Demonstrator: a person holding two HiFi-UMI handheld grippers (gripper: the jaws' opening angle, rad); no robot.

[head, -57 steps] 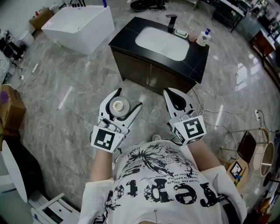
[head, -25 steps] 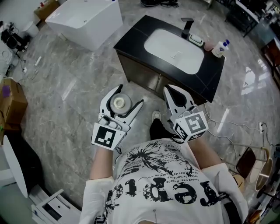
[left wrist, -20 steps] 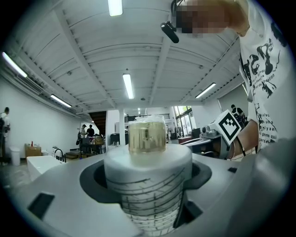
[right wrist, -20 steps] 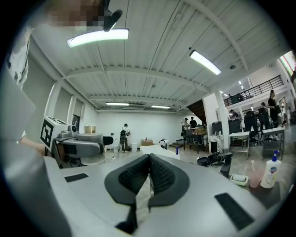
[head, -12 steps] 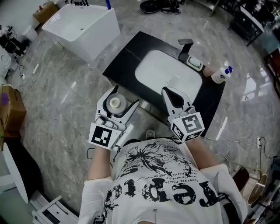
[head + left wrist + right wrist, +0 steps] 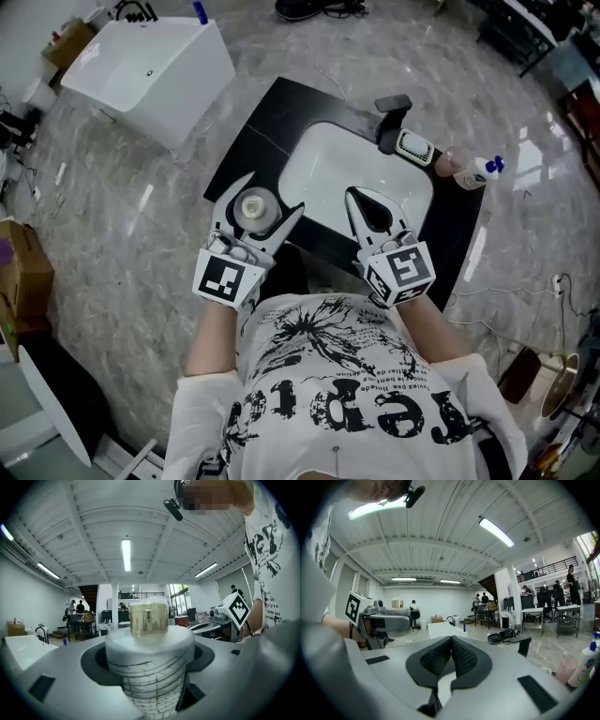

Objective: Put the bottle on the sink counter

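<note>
At the far left of the head view, about nine o'clock from the person, a brown cardboard box (image 6: pixel 21 267) sits on the glossy grey-veined marble floor (image 6: pixel 122 244); at ten o'clock a white rectangular bathtub (image 6: pixel 150 58) with smooth rounded walls carries a few small dark and blue items on its far rim; the left gripper (image 6: pixel 272 197) has its white jaws part-way apart and clamped on the bottle (image 6: pixel 253 207), which shows from above as a round white disc with a pale gold centre, over the near-left edge of the sink counter (image 6: pixel 246 141); in the left gripper view the bottle is a white cylinder with thin dark lines on its side and a shiny gold cap under clear film; the sink counter, at twelve o'clock, is a matte black slab holding an oval white basin (image 6: pixel 323 164); at one o'clock a dark angular faucet (image 6: pixel 392 111) stands at the basin's far rim, with a small rounded tray (image 6: pixel 415 147) just beside it; the right gripper (image 6: pixel 354 195) has its black ribbed pads pressed together on nothing, over the basin's near edge; at two o'clock a white pump bottle (image 6: pixel 473 172) with a blue top stands on the counter's right end beside a pinkish one (image 6: pixel 448 161).
</note>
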